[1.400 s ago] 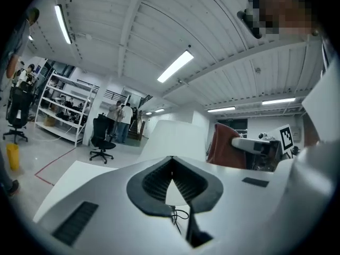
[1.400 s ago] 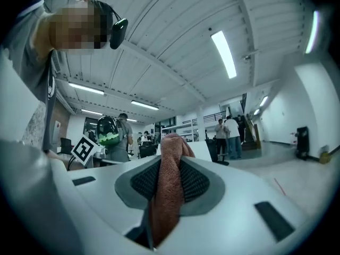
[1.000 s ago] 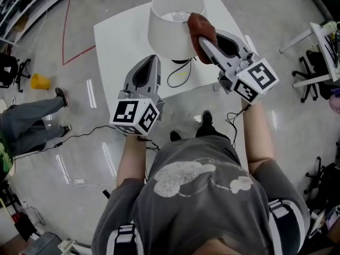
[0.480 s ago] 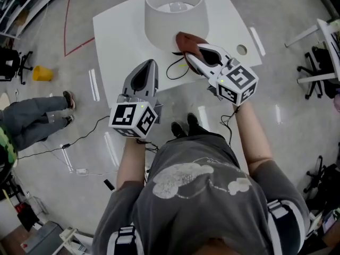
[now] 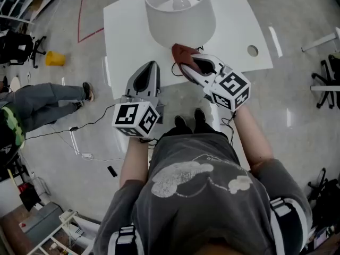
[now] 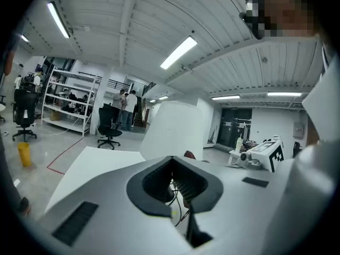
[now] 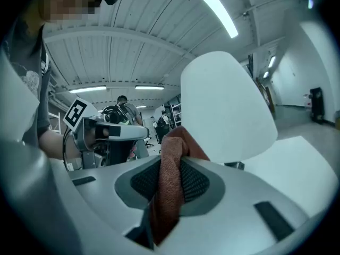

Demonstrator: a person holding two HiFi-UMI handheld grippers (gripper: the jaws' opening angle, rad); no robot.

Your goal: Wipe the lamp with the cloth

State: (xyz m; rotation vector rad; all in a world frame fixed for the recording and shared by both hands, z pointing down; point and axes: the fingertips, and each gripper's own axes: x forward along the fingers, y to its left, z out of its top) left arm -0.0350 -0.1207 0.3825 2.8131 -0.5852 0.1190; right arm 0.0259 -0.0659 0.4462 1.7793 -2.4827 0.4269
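Note:
The lamp's white shade (image 5: 179, 16) stands on the white table (image 5: 234, 31); it also fills the right gripper view (image 7: 228, 105) and rises ahead in the left gripper view (image 6: 172, 129). My right gripper (image 5: 187, 62) is shut on the reddish-brown cloth (image 5: 179, 52), which sits at the shade's near lower rim. In the right gripper view the cloth (image 7: 170, 185) hangs folded between the jaws of the right gripper (image 7: 172, 142). My left gripper (image 5: 150, 67) hovers at the table's near edge, left of the lamp, shut and holding nothing; its tips (image 6: 171, 159) point at the shade.
A black cable (image 5: 178, 70) loops on the table below the shade. A round hole (image 5: 253, 50) is in the table's right part. A person's legs (image 5: 42, 102) lie at the left, with a yellow object (image 5: 53, 58) and an office chair (image 5: 18, 47) beyond.
My right gripper with the cloth has slid down from the shade's upper rim to its near lower edge, toward me. The left gripper has hardly moved.

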